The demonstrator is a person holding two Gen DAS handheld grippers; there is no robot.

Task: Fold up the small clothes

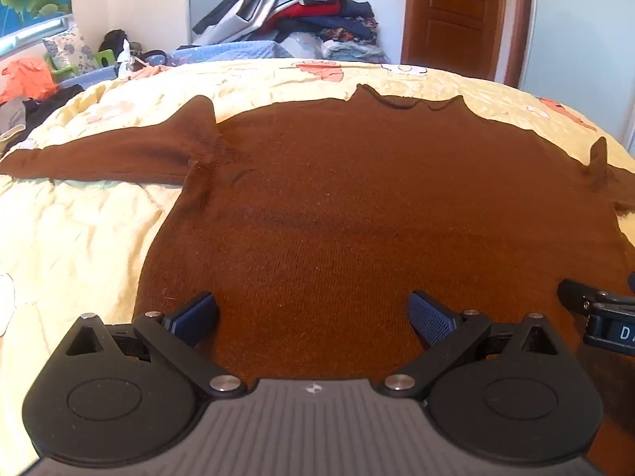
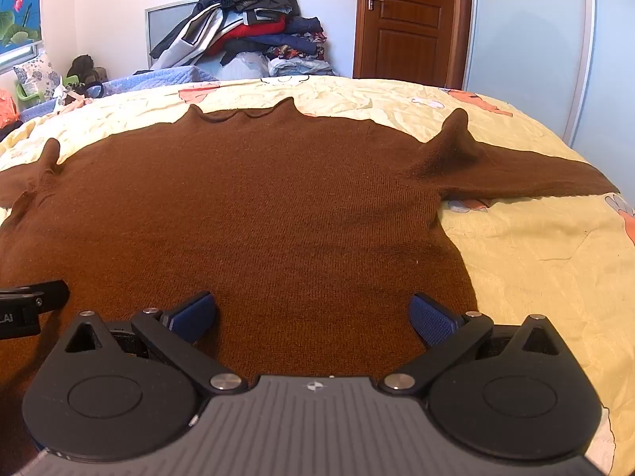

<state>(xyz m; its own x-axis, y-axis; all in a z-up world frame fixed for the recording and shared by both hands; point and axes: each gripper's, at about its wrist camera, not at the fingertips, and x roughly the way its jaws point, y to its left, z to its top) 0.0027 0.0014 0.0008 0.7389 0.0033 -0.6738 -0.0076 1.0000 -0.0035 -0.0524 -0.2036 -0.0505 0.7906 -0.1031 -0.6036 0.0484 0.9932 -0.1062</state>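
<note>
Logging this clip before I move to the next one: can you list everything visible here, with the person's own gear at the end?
sweater: one, brown, spread flat on the bed, sleeves out to both sides
quilt: one, pale yellow with orange prints, covering the bed
clothes pile: one, mixed dark, red and white, against the far wall
door: one, brown wood, shut, far right
cushion: one, floral, far left
left tongs: one, black with blue pads, open above the hem
right tongs: one, same, open above the hem
</note>
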